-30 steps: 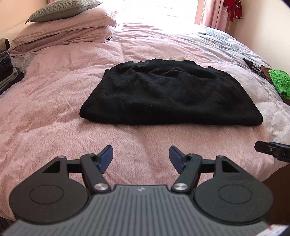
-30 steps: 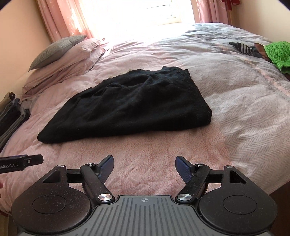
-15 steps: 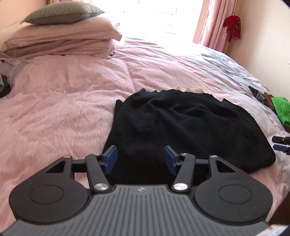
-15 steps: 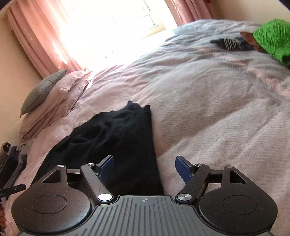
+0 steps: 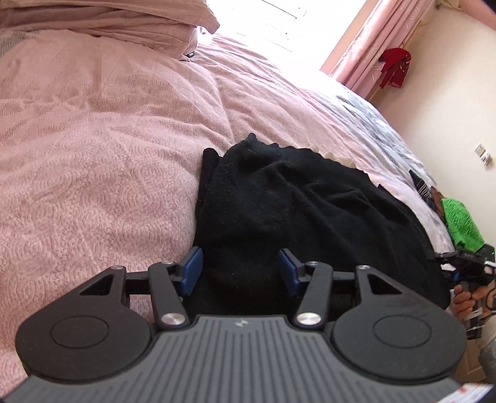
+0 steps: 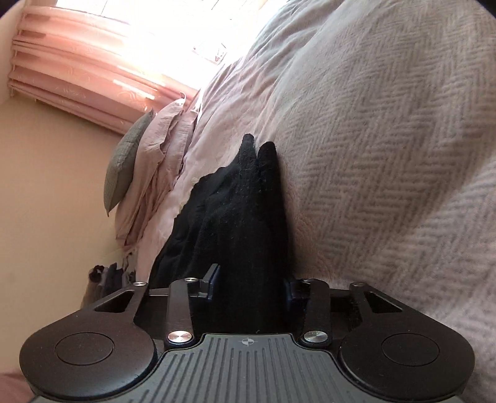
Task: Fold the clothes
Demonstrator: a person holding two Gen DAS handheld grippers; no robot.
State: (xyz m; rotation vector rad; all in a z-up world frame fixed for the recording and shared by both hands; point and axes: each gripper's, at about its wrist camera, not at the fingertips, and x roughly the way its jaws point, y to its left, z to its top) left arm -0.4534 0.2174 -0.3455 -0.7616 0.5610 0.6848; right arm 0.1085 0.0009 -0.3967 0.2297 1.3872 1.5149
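Observation:
A black folded garment (image 5: pixel 310 210) lies on the pink bedspread (image 5: pixel 93 155). My left gripper (image 5: pixel 240 271) is open at the garment's near left corner, its blue pads (image 5: pixel 192 269) straddling the thick edge. In the right wrist view the camera is rolled sideways. There the right gripper (image 6: pixel 251 282) has its jaws narrowed on the garment's (image 6: pixel 241 217) right edge, and cloth fills the gap between them. The right gripper (image 5: pixel 465 263) and the hand holding it (image 5: pixel 465 300) also show at the left wrist view's right edge.
Pink pillows (image 5: pixel 108 21) are stacked at the head of the bed, with a grey pillow (image 6: pixel 124 161) on top. A green garment (image 5: pixel 462 223) and a dark striped item (image 5: pixel 421 186) lie at the bed's right side. Folded clothes (image 6: pixel 105 279) sit by the wall.
Both grippers moved forward from the bed's near edge onto the garment's two near corners. The right gripper rolled sideways and its jaws narrowed onto the cloth. The left stayed open.

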